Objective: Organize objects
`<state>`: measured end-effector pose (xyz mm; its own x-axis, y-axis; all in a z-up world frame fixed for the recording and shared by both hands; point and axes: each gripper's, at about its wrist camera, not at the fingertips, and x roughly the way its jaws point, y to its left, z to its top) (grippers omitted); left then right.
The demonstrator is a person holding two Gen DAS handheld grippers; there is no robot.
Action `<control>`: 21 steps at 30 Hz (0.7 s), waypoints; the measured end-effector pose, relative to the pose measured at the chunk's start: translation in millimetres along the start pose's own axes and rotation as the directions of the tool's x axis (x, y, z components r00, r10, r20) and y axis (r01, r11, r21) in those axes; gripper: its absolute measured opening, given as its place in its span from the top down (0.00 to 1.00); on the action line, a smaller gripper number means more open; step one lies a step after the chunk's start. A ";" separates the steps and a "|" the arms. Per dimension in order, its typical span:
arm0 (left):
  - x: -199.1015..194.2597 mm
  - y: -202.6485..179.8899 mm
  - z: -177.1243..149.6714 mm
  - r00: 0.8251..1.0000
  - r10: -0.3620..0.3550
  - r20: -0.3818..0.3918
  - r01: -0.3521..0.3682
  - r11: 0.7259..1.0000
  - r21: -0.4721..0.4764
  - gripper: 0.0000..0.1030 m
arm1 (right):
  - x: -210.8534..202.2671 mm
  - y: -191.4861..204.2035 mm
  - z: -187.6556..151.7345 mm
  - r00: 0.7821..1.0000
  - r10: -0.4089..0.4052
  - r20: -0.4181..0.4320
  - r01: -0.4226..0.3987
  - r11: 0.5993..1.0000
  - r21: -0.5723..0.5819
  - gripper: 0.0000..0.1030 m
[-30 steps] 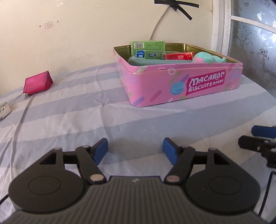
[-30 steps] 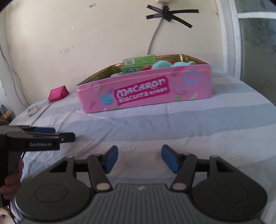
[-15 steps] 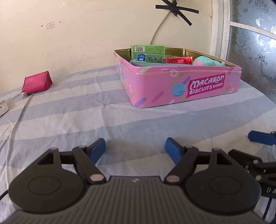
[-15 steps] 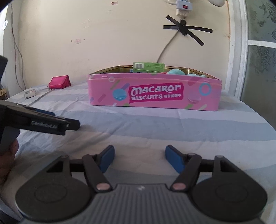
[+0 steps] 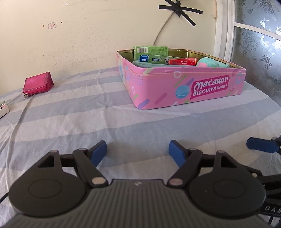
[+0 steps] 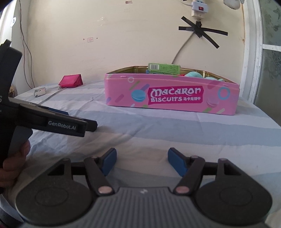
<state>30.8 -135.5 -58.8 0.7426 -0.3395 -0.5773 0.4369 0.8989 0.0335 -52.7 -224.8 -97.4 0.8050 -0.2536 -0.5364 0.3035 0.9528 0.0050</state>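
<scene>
A pink "Macaron Biscuits" tin (image 5: pixel 184 87) (image 6: pixel 172 94) stands open on the striped bed near the wall. Inside lie green boxes (image 5: pixel 151 51) (image 6: pixel 164 67), a red carton (image 5: pixel 182 61) and a teal plush toy (image 5: pixel 209 63) (image 6: pixel 194 74). A pink wallet (image 5: pixel 37 84) (image 6: pixel 71 80) rests far left by the wall. My left gripper (image 5: pixel 137 152) hovers low over the sheet, open and empty, well short of the tin. My right gripper (image 6: pixel 141 160) is likewise open with nothing between its pads; one of its blue fingertips (image 5: pixel 261 144) shows at the left view's right edge.
A small silvery object (image 6: pixel 40 92) (image 5: pixel 3 108) lies on the sheet left of the wallet. The striped sheet (image 5: pixel 87 114) stretches between grippers and tin. A cable and taped power strip (image 6: pixel 199 8) hang on the wall; a window frame (image 5: pixel 224 28) stands right. A hand (image 6: pixel 14 163) holds the left gripper's body.
Both grippers' jaws stand a little wider than a second ago. The right gripper's view has rolled level and swung, so the tin now faces it more squarely; the left gripper has stayed put.
</scene>
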 end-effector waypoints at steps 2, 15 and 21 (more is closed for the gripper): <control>-0.1 -0.3 -0.1 1.000 0.000 0.000 0.000 1.000 -0.001 0.22 | 0.0 2.4 1.0 1.000 0.010 -0.005 -0.010 1.000 -0.007 0.34; -3.7 33.7 -3.8 1.000 0.024 -0.019 -0.025 0.999 -0.023 0.17 | 17.5 42.6 16.9 0.995 0.096 -0.041 -0.100 0.990 -0.103 0.36; -8.6 70.4 -6.3 0.995 0.086 -0.043 -0.089 0.994 -0.071 0.17 | 33.8 81.2 29.7 0.981 0.180 -0.075 -0.192 0.960 -0.203 0.37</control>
<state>52.0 -67.6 -56.7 0.7548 -0.2483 -0.6071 0.3319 0.9429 0.0271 14.3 -161.0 -90.1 0.8059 -0.0644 -0.5886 0.0331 0.9974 -0.0639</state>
